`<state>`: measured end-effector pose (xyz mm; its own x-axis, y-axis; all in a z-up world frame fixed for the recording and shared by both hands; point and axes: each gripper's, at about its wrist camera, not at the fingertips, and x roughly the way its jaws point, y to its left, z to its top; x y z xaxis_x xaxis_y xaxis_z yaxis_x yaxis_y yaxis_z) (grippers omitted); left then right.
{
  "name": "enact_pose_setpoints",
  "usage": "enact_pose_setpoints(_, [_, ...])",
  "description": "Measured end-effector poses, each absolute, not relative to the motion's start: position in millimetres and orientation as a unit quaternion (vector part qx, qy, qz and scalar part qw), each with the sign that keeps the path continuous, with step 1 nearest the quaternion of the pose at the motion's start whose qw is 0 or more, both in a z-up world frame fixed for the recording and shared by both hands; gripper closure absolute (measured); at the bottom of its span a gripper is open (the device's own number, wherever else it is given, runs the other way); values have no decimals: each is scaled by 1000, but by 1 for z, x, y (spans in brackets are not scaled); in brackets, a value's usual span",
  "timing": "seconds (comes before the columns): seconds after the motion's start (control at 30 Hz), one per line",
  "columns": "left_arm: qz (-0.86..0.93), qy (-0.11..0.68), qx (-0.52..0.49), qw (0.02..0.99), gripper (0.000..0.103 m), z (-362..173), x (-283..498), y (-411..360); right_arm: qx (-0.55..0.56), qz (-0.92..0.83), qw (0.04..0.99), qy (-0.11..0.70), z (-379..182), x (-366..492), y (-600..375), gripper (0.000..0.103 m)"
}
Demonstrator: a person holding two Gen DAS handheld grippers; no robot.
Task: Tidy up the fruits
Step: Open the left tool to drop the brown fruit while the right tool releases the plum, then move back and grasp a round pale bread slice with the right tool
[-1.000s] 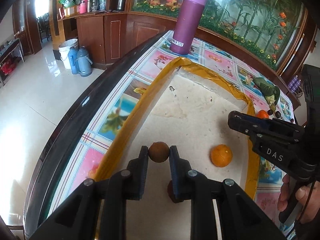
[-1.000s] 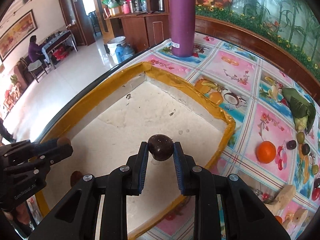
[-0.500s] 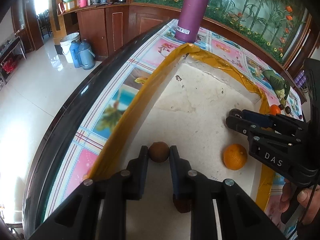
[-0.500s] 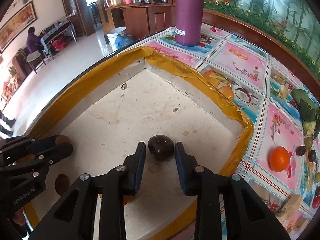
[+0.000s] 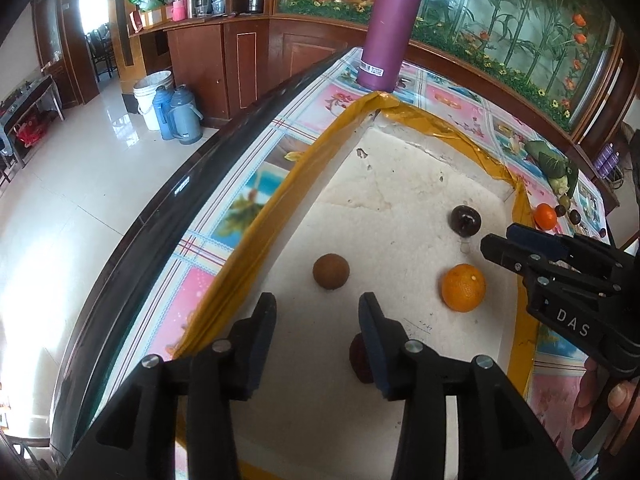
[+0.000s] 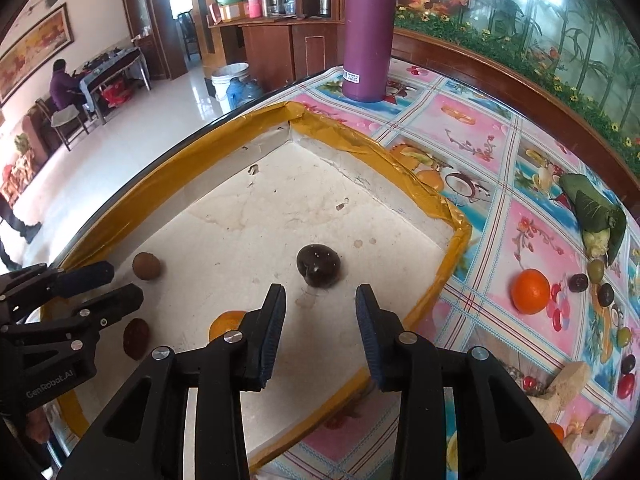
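Observation:
A white foam tray with a yellow taped rim (image 5: 280, 208) lies on the table. Inside it my left gripper (image 5: 318, 312) has its jaws opening. A round brown fruit (image 5: 331, 271) rests on the tray floor just ahead of the fingertips, untouched. My right gripper (image 6: 320, 304) stands open. A dark purple fruit (image 6: 319, 266) sits free on the tray just beyond its tips. An orange (image 5: 463, 287) and a dark red fruit (image 5: 360, 360), half hidden by the left gripper's finger, also lie in the tray. The right gripper (image 5: 502, 240) shows at the left wrist view's right edge.
A tall purple flask (image 6: 370, 32) stands beyond the tray's far corner. On the patterned tablecloth to the right lie another orange (image 6: 531, 291), several small dark and green fruits, a green leaf bundle (image 6: 596, 212) and beige root pieces (image 6: 568, 380). The table edge runs along the tray's left side.
Both grippers let go of their fruits. The brown fruit and the dark purple fruit now rest on the tray floor, and both grippers have drawn back a little with wider jaws.

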<state>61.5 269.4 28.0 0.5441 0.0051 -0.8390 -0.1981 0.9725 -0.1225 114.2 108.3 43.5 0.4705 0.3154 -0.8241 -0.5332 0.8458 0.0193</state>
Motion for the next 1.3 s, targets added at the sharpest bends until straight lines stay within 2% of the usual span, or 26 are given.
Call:
enact_pose_setpoints(0.47, [71, 439, -98, 890, 57, 52, 13, 249, -91, 254, 863, 428, 68, 61, 67, 66])
enact_pose_setpoints(1.07, [2, 448, -57, 892, 45, 54, -15, 142, -46, 203, 871, 446, 58, -7, -55, 63])
enact_pose_setpoints(1.3, [-44, 458, -20, 887, 32, 53, -14, 84, -11, 149, 876, 458, 48, -13, -126, 62])
